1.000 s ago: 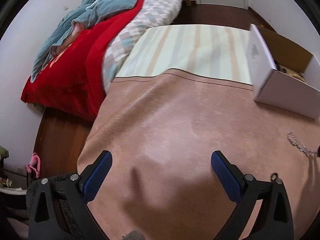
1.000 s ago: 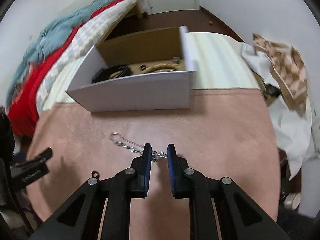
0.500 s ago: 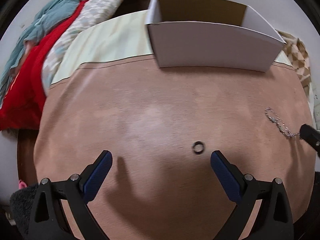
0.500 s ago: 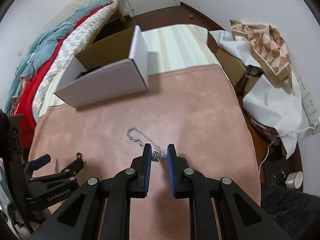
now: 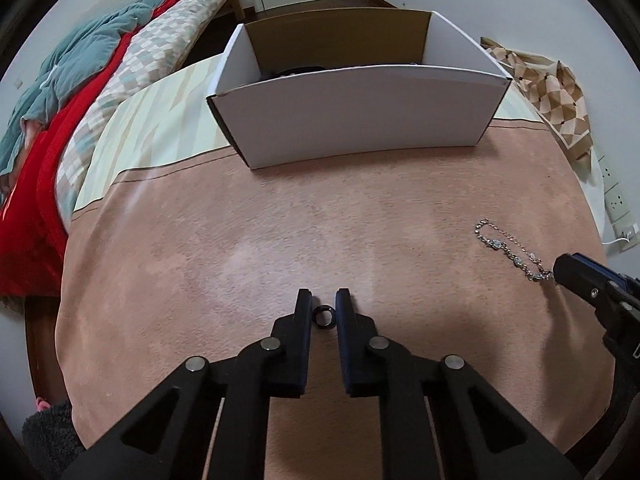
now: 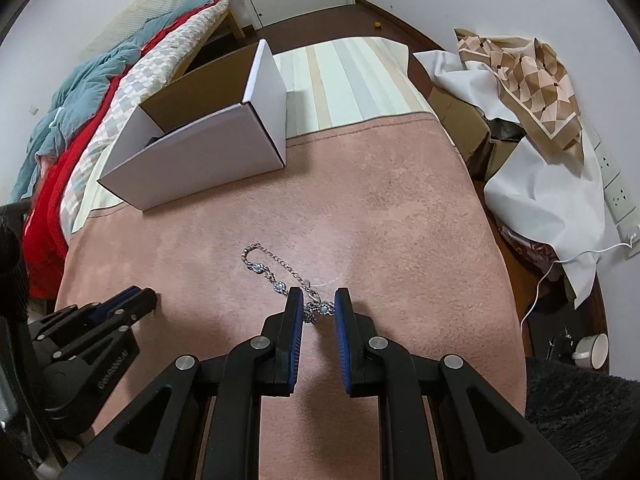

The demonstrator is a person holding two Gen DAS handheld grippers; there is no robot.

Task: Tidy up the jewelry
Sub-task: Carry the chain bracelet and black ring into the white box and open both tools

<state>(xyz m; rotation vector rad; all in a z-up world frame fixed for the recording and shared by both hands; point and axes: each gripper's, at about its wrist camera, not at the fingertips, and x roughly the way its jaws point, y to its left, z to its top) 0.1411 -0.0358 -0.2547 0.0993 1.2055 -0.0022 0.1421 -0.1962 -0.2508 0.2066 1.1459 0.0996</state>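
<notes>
A small black ring [image 5: 324, 316] lies on the pink blanket [image 5: 240, 240]. My left gripper [image 5: 324, 300] points down at it, its jaws closing with the ring pinched between the blue pads. A silver bracelet with blue stones [image 6: 260, 268] stretches across the blanket, and my right gripper [image 6: 318, 300] is shut on its near end. In the left wrist view the bracelet [image 5: 504, 246] runs to the right gripper's tip at the right edge. A white cardboard box [image 5: 360, 116] stands open beyond both grippers, with dark items partly visible inside.
Striped sheet [image 6: 352, 80] lies behind the box [image 6: 208, 160]. Red and teal bedding [image 5: 60, 112] is piled at the left. On the right are cloth-covered boxes [image 6: 532, 120], wall sockets with a white cable [image 6: 616, 196], and a cup [image 6: 592, 352] on the floor.
The left gripper swung toward the box, came over the black ring and went from wide open to closed around it. The right gripper kept its hold on the bracelet and shifted slightly.
</notes>
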